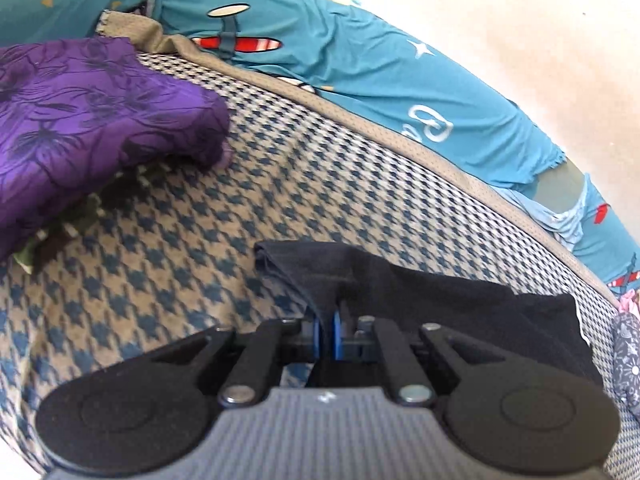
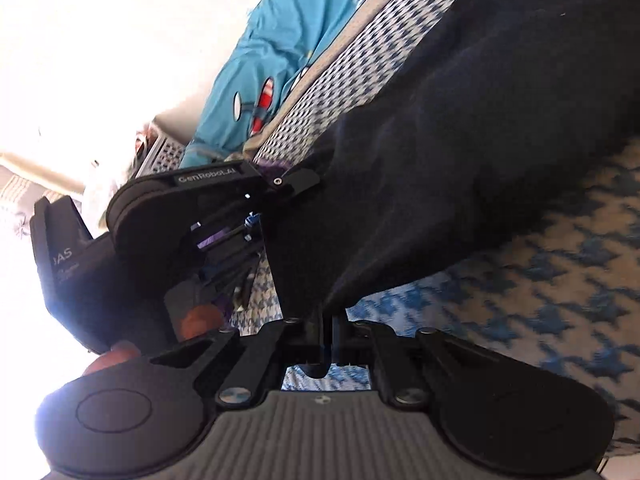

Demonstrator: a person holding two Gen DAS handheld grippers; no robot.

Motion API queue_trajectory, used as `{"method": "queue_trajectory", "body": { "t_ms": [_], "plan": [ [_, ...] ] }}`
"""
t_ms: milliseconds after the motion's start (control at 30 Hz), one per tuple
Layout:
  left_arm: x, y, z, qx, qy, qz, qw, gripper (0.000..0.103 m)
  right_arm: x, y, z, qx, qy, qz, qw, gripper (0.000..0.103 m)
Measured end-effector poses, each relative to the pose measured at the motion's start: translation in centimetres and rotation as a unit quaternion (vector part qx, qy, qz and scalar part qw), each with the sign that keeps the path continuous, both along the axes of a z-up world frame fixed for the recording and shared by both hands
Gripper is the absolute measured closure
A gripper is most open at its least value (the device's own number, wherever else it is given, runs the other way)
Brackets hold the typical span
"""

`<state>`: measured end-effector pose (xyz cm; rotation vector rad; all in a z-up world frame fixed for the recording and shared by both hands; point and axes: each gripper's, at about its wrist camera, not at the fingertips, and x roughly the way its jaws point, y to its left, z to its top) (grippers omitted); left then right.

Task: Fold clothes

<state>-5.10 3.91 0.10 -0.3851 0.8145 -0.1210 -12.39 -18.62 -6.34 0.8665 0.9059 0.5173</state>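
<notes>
A dark navy garment [image 1: 420,292] lies on the blue-and-beige houndstooth blanket [image 1: 200,248]. My left gripper [image 1: 327,320] is shut on the garment's near edge, with cloth pinched between the blue pads. In the right wrist view the same navy garment [image 2: 460,140] hangs in a big fold. My right gripper [image 2: 330,332] is shut on its lower edge. The left gripper [image 2: 256,220] shows beside it in that view, shut on the same cloth.
A purple flowered cloth [image 1: 80,120] lies bunched at the left. A teal printed sheet [image 1: 360,60] runs along the blanket's far edge. A grey perforated basket [image 2: 160,156] stands at the back by the pale wall.
</notes>
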Motion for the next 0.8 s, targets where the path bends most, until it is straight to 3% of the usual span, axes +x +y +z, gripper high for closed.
{"method": "queue_trajectory", "body": {
  "t_ms": [100,167,233,300,567,800],
  "plan": [
    [0.4,1.0,-0.8,0.016,0.026,0.02,0.9993,0.092,0.5,1.1,-0.7,-0.012,0.019,0.015,1.0,0.093],
    [0.3,1.2,-1.0,0.051,0.037,0.04,0.9972,0.09,0.4,1.4,-0.9,-0.024,0.023,0.022,0.999,0.092],
    [0.2,1.4,-0.8,0.086,0.039,0.06,0.9937,0.079,0.0,1.2,-0.9,-0.028,0.025,0.031,0.999,0.089],
    [-0.2,1.6,-0.2,0.091,0.028,0.068,0.9932,0.072,-0.4,0.9,-0.4,-0.032,0.02,0.044,0.998,0.087],
    [-1.4,0.3,1.5,0.073,-0.004,0.023,0.9971,0.059,-3.0,0.1,2.1,-0.097,-0.053,0.075,0.991,0.087],
    [-1.8,-2.6,1.4,0.079,-0.023,-0.04,0.9958,0.042,-3.9,-1.0,3.9,-0.177,-0.121,0.026,0.976,0.087]
  ]
}}
